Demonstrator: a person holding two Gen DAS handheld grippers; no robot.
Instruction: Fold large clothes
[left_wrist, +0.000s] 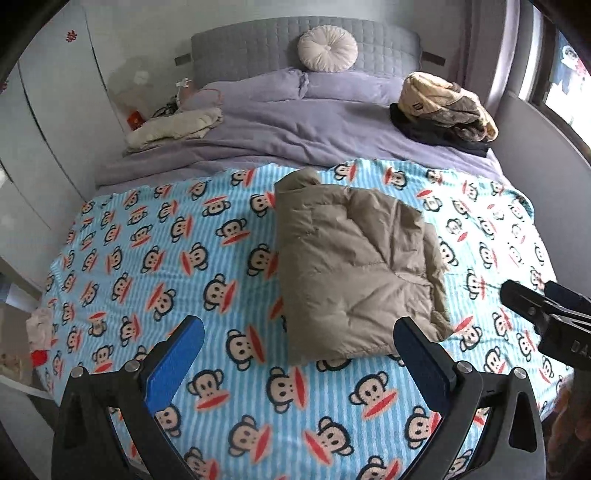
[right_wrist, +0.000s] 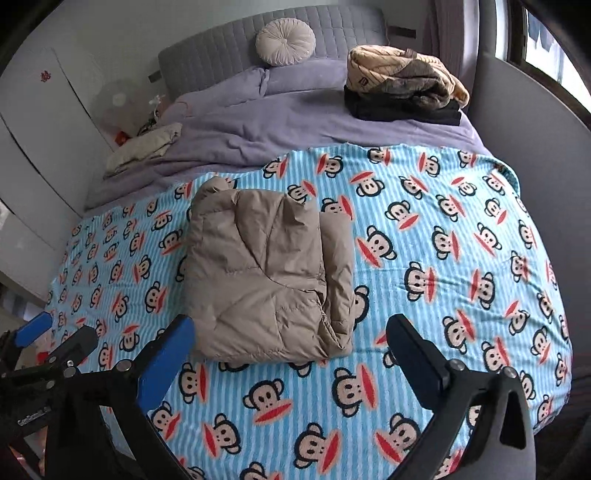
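A beige puffer jacket (left_wrist: 354, 266) lies folded into a compact bundle on the blue monkey-print blanket (left_wrist: 184, 258); it also shows in the right wrist view (right_wrist: 266, 277). My left gripper (left_wrist: 299, 328) is open and empty, held above the blanket just in front of the jacket's near edge. My right gripper (right_wrist: 291, 325) is open and empty, above the blanket near the jacket's front right corner. The right gripper shows at the right edge of the left wrist view (left_wrist: 543, 306), and the left gripper at the left edge of the right wrist view (right_wrist: 37, 332).
A pile of folded clothes (left_wrist: 443, 110) sits at the far right on the purple duvet (left_wrist: 295, 129). A cream garment (left_wrist: 173, 125) lies at the far left. A round cushion (left_wrist: 327, 48) leans on the grey headboard. White wardrobes (left_wrist: 44, 110) stand left; a window is right.
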